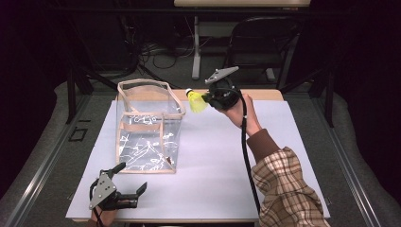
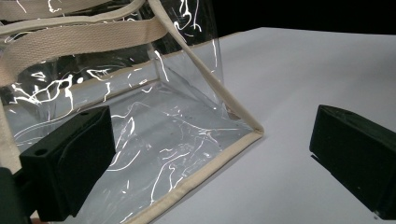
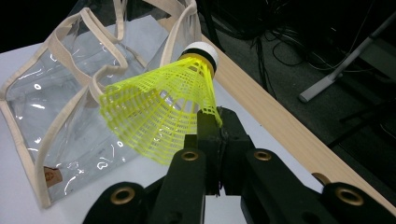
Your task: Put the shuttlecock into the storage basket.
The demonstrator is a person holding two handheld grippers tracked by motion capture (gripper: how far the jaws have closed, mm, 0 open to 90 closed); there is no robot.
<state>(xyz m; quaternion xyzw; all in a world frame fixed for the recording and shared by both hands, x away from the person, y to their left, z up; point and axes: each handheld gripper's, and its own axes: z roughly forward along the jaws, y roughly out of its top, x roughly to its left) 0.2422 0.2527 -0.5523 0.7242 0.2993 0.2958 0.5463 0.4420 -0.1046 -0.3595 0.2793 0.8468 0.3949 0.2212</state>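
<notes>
Right gripper [image 3: 212, 123]: jaws pinched together on the edge of one yellow shuttlecock's [image 3: 159, 114] mesh skirt, white cork tip pointing away and up. Held in the air, off the table, just beside the top rim of the bag on its right side as the high view shows it [image 1: 196, 101]. One hand [image 1: 241, 111] behind the gripper, one plaid sleeve [image 1: 283, 187] trailing to the bottom edge, one black cable hanging from it.

Left gripper [image 1: 124, 187]: jaws spread wide, nothing between the pads. Low at the near edge of the table, one jaw against or just in front of the bag's near bottom corner; contact hard to judge through the clear plastic. Other jaw over bare tabletop.

One clear plastic bag [image 1: 146, 127] with beige trim, standing upright, mouth open, two beige handles [image 3: 105, 51] drooping over the rim. Inside apparently empty, though glare streaks blur the bottom.

One white table [image 1: 279, 142], with one strip of wooden edge [image 3: 280, 126] along the far side. Beyond, one dark chair [image 1: 262, 45].
</notes>
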